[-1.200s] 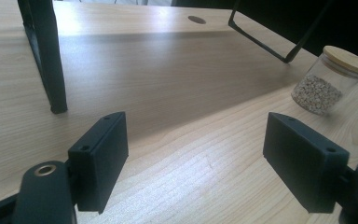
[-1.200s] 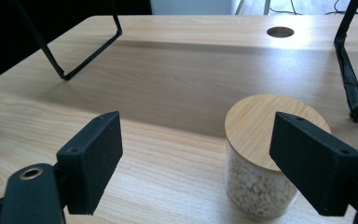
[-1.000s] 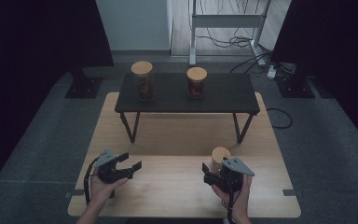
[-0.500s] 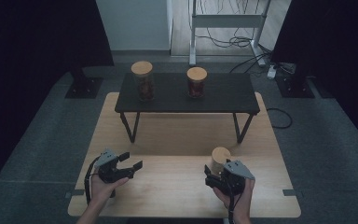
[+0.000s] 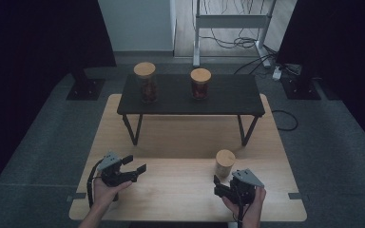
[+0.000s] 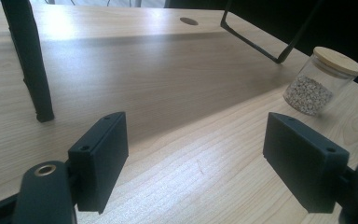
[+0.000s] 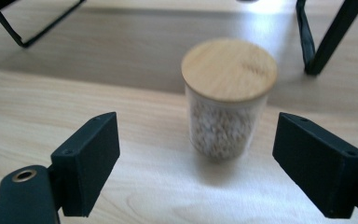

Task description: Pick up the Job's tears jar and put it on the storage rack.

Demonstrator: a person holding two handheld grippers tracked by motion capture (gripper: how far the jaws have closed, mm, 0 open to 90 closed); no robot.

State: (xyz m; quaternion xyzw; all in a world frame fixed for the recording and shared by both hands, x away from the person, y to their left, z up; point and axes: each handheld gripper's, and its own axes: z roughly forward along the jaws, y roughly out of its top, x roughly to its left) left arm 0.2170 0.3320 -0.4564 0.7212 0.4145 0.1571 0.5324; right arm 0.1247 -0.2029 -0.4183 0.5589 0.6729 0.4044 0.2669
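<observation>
A glass jar point(image 5: 225, 163) with a round wooden lid and pale grains inside stands on the light wooden table point(image 5: 180, 142), at the front right. My right gripper point(image 5: 221, 184) is just behind the jar on the near side, and it is open. In the right gripper view the jar point(image 7: 226, 100) stands ahead of the open gripper point(image 7: 203, 161), untouched. My left gripper point(image 5: 134, 164) rests open at the front left with nothing between its jaws. From the left gripper view, the open gripper point(image 6: 200, 158) faces bare wood and the jar point(image 6: 324, 81) is far off to the right.
A low black bench point(image 5: 228, 97) spans the back of the table on thin angled legs point(image 6: 28, 60). On it stand two wooden-lidded jars with dark contents, one at the left point(image 5: 145, 83) and one near the middle point(image 5: 200, 84). Grey floor surrounds the table.
My right gripper has drifted slightly toward the table's near edge and to the right, away from the jar. The left gripper has hardly moved.
</observation>
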